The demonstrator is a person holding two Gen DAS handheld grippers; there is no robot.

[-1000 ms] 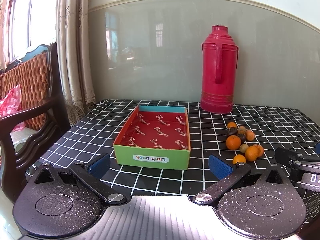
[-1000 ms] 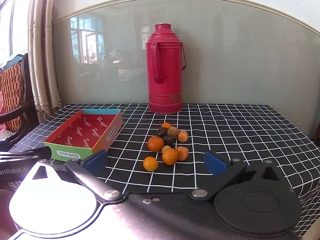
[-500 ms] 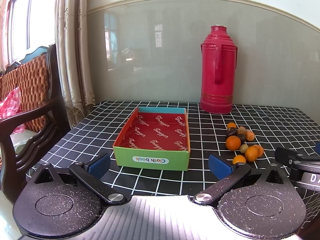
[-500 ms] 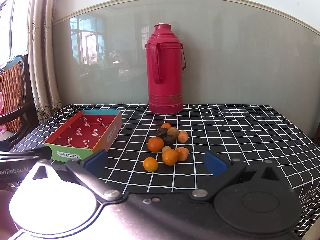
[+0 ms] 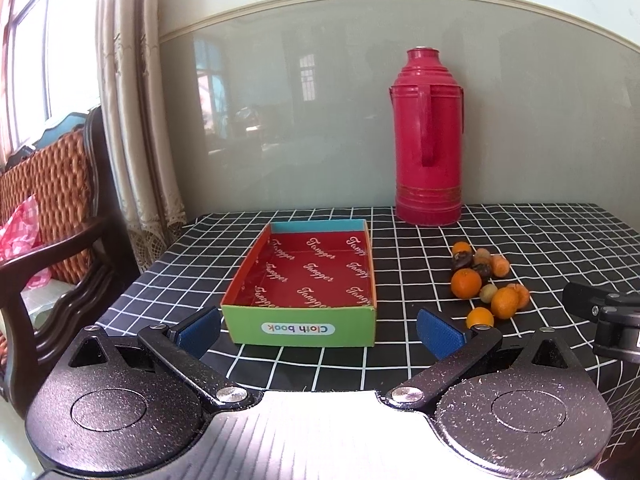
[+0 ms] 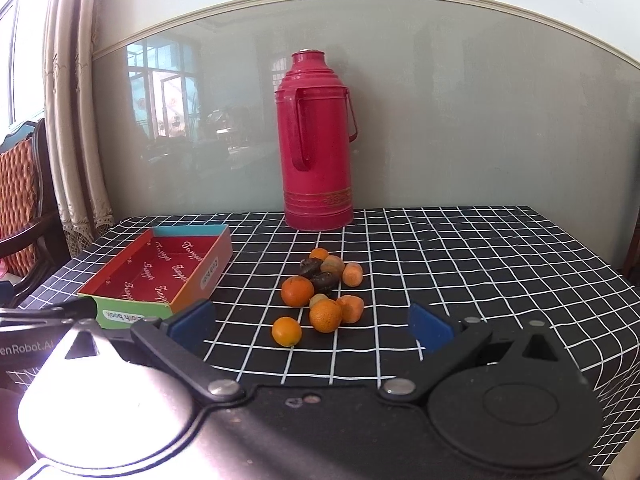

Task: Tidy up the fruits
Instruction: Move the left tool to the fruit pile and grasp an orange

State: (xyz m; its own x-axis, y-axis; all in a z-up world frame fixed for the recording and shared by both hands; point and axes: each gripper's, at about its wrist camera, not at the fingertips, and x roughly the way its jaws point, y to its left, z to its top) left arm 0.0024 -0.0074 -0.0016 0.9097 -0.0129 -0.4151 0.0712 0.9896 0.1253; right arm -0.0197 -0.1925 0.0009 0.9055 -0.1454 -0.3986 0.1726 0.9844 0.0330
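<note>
I hold my left claw [image 5: 318,330] low over the near edge of the table [image 5: 540,232], its blue pads spread wide with nothing between them. Straight ahead of it, just past the pads, sits the box [image 5: 300,326], a shallow open tray with a red printed lining and a green front wall labelled "Cloth book" (the words read upside down from here). Nothing lies inside it.

My right claw [image 6: 312,322] is also spread wide and holds nothing. The fruit [image 6: 320,292] lies in a loose cluster on the checked cloth directly ahead of it, between the two pads as I look along them and a little beyond their tips. The closest piece is a small orange [image 6: 287,331], set slightly apart from the rest on the near left. Behind it are a bigger orange [image 6: 297,291], another orange [image 6: 325,315] touching a paler orange piece [image 6: 351,308], and further back two dark, shrivelled pieces [image 6: 320,274] among a few more small ones.

From the left claw's view the same cluster lies to the right of the box, well clear of it, with the near small orange just beyond my right-hand pad [image 5: 440,334]. A tall red flask [image 6: 316,140] stands upright behind the fruit against the wall. A wooden chair [image 5: 52,216] stands off the table's left end.
</note>
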